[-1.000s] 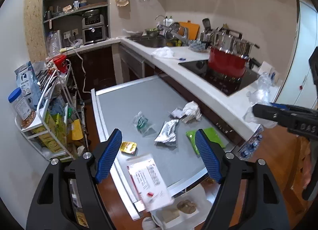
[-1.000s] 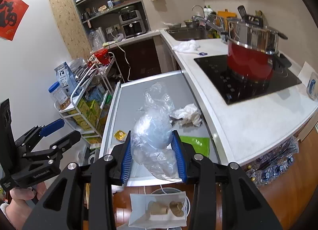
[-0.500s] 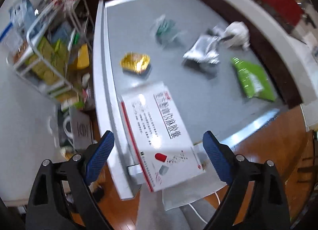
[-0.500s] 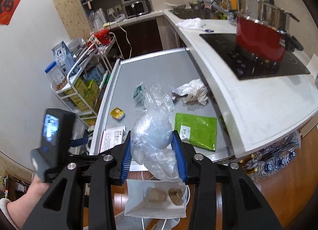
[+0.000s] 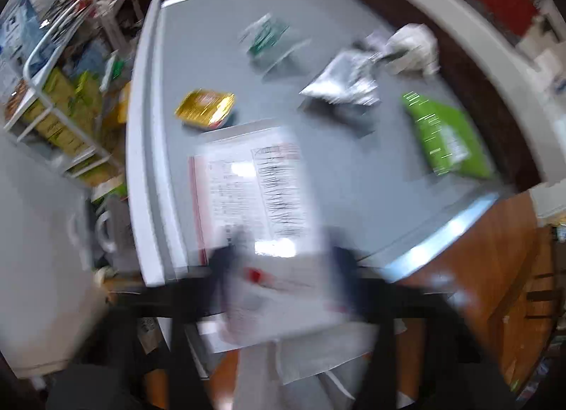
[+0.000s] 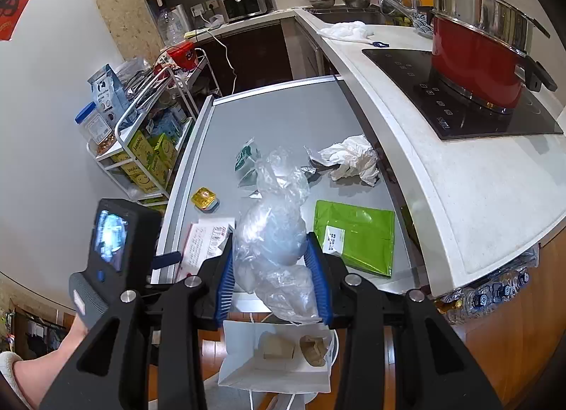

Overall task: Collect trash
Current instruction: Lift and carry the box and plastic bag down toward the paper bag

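My right gripper is shut on a crumpled clear plastic bag, held above an open white paper bag on the floor. My left gripper is badly blurred; its fingers stand on either side of a white medicine box at the near edge of the grey table. I cannot tell whether it grips the box. The box also shows in the right wrist view. On the table lie a gold packet, a silver wrapper, a green pouch, a white tissue and a green-white sachet.
A white wire rack of boxes stands left of the table. A white counter with a black hob and a red pot runs along the right. Wooden floor lies below the table's near edge.
My left gripper has dropped towards the table and closed in around the white box. My right gripper has stayed shut on the plastic bag and moved slightly forward over the paper bag.
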